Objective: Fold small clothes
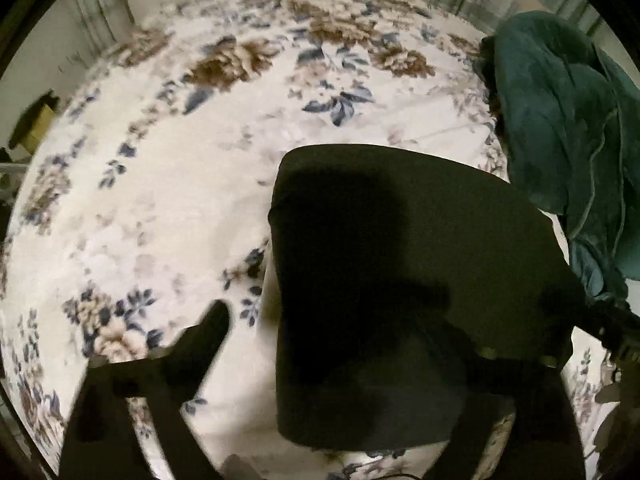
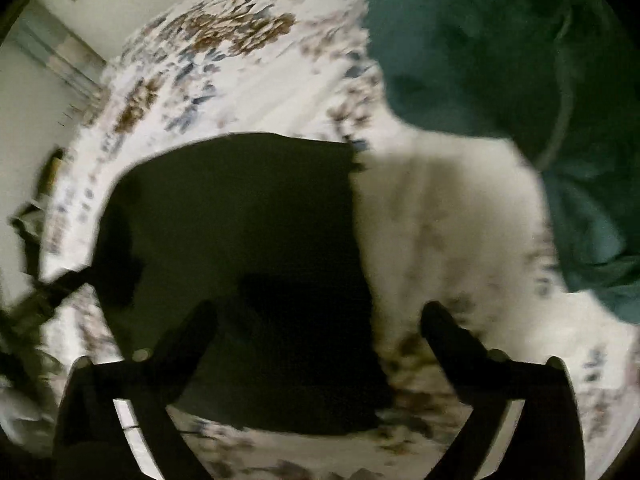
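A folded black garment [image 1: 400, 280] lies flat on the floral bed cover [image 1: 160, 200]; it also shows in the right wrist view [image 2: 248, 260]. My left gripper [image 1: 328, 320] is open just above it: the left finger [image 1: 204, 344] is over the cover and the right finger blends into the dark cloth. My right gripper [image 2: 320, 320] is open and empty, its left finger [image 2: 188, 340] over the garment's near part and its right finger [image 2: 452, 344] over the cover. The right wrist view is blurred.
A heap of dark green cloth [image 1: 568, 128] lies at the bed's right side, close behind the black garment, and fills the upper right of the right wrist view [image 2: 500, 52]. The other gripper's body [image 1: 612, 332] is at the right. Curtains and wall stand behind the bed.
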Demonstrator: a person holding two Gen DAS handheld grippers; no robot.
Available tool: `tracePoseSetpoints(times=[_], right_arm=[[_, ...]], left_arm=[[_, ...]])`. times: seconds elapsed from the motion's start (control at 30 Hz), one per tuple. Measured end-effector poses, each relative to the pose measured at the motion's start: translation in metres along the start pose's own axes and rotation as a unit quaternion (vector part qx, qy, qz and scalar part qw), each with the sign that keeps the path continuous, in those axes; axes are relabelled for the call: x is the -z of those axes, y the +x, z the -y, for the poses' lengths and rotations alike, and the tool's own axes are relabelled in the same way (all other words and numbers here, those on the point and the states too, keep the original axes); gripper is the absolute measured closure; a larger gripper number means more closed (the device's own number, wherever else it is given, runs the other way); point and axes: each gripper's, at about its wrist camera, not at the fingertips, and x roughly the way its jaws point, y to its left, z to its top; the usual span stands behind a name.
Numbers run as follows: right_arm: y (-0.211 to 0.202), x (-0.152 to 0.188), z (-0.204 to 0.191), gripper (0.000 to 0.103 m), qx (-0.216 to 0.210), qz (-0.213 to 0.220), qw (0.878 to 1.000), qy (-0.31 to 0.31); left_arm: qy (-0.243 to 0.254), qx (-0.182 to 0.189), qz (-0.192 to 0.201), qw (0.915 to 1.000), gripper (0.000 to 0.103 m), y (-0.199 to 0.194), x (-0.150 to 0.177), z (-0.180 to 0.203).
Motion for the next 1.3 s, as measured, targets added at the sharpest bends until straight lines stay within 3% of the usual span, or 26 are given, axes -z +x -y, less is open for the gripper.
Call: tracePoseSetpoints(times=[0.13,0.43,0.6,0.87,1.3], right_arm=[[-0.023,0.033,-0.004,0.000,0.079,0.024,0.997,-0.013],[-0.112,0.099,0.002,0.000,0.130,0.082,0.988,-0.015],[-0.184,0.137,0.005,0.000,0.134,0.115,0.984,-0.019],[-0.335,0.211,0.000,0.000,0.123,0.190,0.974,-0.021],[-0.556,0.331,-0.015,0.000,0.098,0.306,0.946,-0.035]], left_arm=[[-0.004,-0.025,0.018,0.9995,0.001,-0.022,0.030,0.016],[0.004,-0.055,0.039,0.9978,0.001,-0.090,0.082,0.054],[0.004,-0.043,0.072,0.9964,0.001,-0.165,0.112,0.074],[0.032,-0.049,0.133,0.9894,0.001,-0.294,0.170,0.110],[0.012,-0.042,0.226,0.9730,0.001,-0.471,0.248,0.128]])
